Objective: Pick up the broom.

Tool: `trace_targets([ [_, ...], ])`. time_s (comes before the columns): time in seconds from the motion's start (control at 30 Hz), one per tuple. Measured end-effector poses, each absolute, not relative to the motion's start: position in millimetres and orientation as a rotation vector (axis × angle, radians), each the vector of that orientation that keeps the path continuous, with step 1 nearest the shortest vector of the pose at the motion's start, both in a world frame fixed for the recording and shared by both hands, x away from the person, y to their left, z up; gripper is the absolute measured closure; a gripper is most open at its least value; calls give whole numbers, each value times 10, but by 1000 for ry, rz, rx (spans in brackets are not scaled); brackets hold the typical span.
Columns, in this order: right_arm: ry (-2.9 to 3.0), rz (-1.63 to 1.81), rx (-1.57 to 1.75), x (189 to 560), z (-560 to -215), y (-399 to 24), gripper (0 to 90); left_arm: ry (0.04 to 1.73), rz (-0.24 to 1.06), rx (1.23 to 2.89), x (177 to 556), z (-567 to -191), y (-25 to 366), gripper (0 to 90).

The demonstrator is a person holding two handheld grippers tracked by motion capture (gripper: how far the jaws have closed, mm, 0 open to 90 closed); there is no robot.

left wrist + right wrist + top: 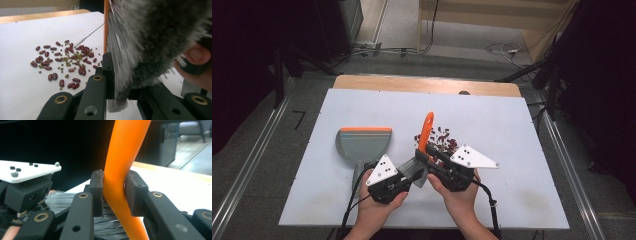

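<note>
Desk (512,150) carried a grey dustpan (363,142) left of the beans (63,61). Right tongs (113,192) clamped the brush (150,37) by its orange handle (122,157); left tongs (120,82) pinched its bristles, which could splay or slip, flicking beans away.

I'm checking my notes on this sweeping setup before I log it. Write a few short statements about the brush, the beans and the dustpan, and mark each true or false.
1. The right gripper is shut on the orange brush handle. True.
2. The beans lie inside the dustpan. False: they lie scattered on the white table, apart from it.
3. The left gripper has the brush bristles between its jaws. True.
4. The dustpan is upside down on the floor. False: it sits on the table.
</note>
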State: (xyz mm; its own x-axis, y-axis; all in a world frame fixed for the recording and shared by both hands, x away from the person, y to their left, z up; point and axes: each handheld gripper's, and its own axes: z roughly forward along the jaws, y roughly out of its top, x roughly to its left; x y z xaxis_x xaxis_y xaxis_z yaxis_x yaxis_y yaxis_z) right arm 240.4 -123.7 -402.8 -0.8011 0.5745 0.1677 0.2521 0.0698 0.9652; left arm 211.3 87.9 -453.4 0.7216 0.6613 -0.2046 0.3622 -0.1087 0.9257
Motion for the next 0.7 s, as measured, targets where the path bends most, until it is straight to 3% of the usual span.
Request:
trace_targets([
  [0.23, 2243, 1877, 718, 2579, -4020, -1363, 463, 757, 265, 1723, 2153, -4502, 1048, 838],
  [0.5, 2413, 1957, 552, 2735, -4129, -1474, 449, 635, 184, 1701, 2165, -4440, 1206, 838],
  [0.7, 2495, 2010, 437, 2731, -4176, -1433, 487, 557, 131, 1705, 2161, -4440, 1218, 838],
])
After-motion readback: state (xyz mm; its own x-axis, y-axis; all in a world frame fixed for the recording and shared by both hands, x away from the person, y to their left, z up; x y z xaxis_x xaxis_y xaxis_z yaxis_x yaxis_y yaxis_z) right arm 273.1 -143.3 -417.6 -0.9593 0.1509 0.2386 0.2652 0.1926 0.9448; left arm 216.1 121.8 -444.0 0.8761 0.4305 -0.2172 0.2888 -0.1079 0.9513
